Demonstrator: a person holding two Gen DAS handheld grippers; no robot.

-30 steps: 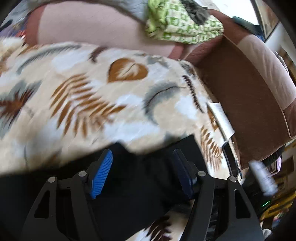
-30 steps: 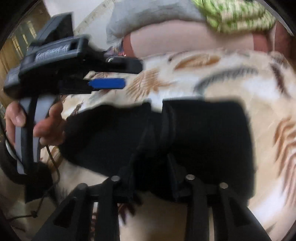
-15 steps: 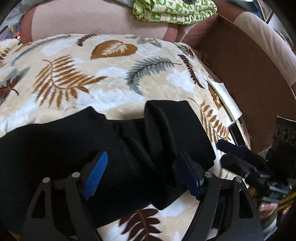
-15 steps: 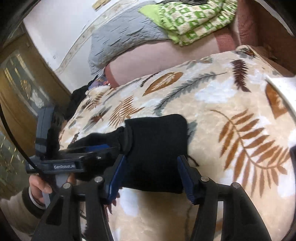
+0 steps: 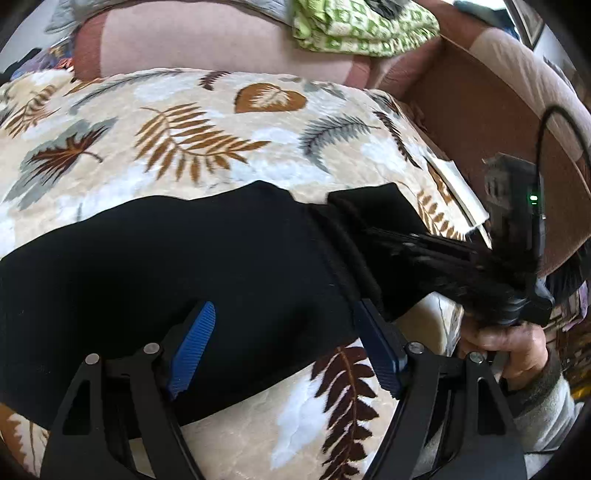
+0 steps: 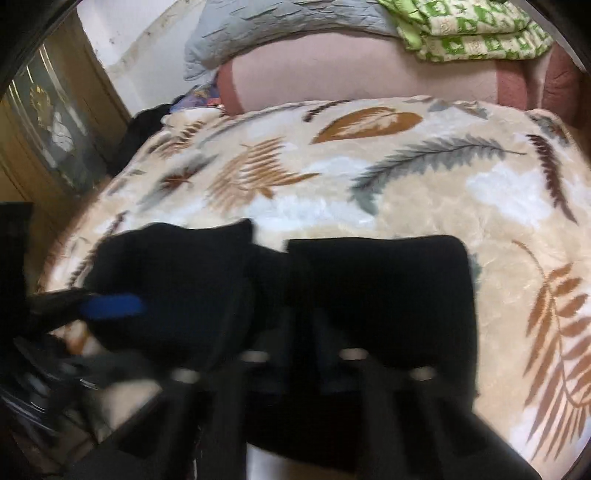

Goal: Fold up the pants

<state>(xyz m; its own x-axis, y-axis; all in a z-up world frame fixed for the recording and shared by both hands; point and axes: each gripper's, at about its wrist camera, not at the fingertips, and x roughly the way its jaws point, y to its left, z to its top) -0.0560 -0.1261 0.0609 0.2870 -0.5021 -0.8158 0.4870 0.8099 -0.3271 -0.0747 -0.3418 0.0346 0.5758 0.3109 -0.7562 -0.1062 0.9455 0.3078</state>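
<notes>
Black pants point(image 5: 221, 258) lie across a leaf-print blanket point(image 5: 184, 147), bunched into a wide part and a narrower folded end on the right. My left gripper point(image 5: 283, 306) hovers open over the near edge of the wide part, and nothing is pressed between its blue pads point(image 5: 192, 347). In the right wrist view the pants point(image 6: 388, 295) fill the middle. My right gripper point(image 6: 299, 332) is blurred, its jaws shut together on the black fabric at the crease between the two parts. From the left wrist view the right gripper point(image 5: 373, 236) reaches in over the folded end.
A hand point(image 5: 506, 339) in a grey sleeve holds the right gripper. Folded green patterned cloth point(image 5: 362, 26) and a grey pillow point(image 6: 277, 33) rest on the pink sofa back. A brown sofa arm point(image 5: 480, 122) borders the right, a wooden cabinet point(image 6: 44, 129) the left.
The right gripper stood open astride the folded end half a second ago; it has pushed in and shut on the fabric. The left gripper shifted sideways along the pants and stayed open.
</notes>
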